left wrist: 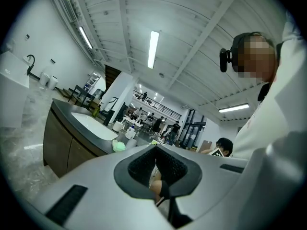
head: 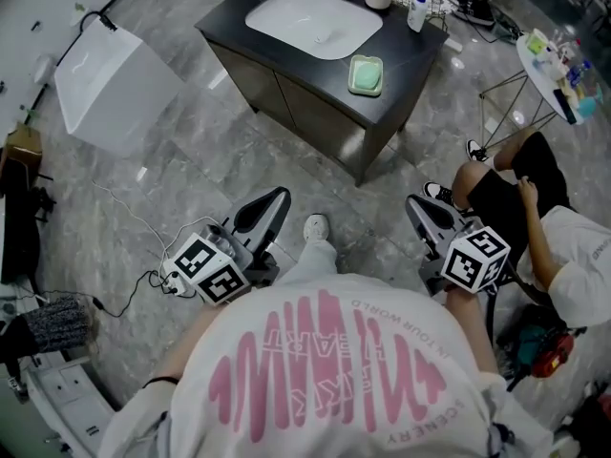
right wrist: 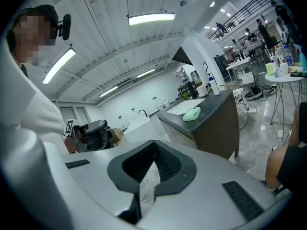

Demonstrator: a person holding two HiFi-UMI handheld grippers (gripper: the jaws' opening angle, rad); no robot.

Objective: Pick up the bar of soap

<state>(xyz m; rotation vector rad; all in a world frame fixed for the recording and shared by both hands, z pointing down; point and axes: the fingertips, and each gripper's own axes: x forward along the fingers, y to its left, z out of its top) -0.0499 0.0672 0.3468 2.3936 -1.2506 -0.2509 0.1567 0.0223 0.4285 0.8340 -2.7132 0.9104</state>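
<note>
Both steps of the pick-up, the reach and the grasp, are left to do; nothing of the task shows as done. The pale green, rounded-rectangle bar of soap lies untouched on the near corner of the dark grey, cabinet-fronted desk, just beside the white oval basin set into its top. A raised rim of the same green seems to run round the bar, perhaps a dish, though the head view is too small to tell.

The left gripper and the right gripper are held low and close to the person's body, one on each side, both pointing roughly toward the desk. A broad stretch of grey marble-patterned floor lies between them and the cabinet, so they are well apart from the soap.

On each gripper the ribbed black pads meet at the tip, so the jaws are together with nothing between them. In the right gripper view the soap sits up and to the right of the jaws' line; in the left gripper view it shows only as a small green patch just above the grey housing.

By this reading the person has to close the distance to the desk, part one pair of jaws, set them either side of the bar, then clamp and lift.
</note>
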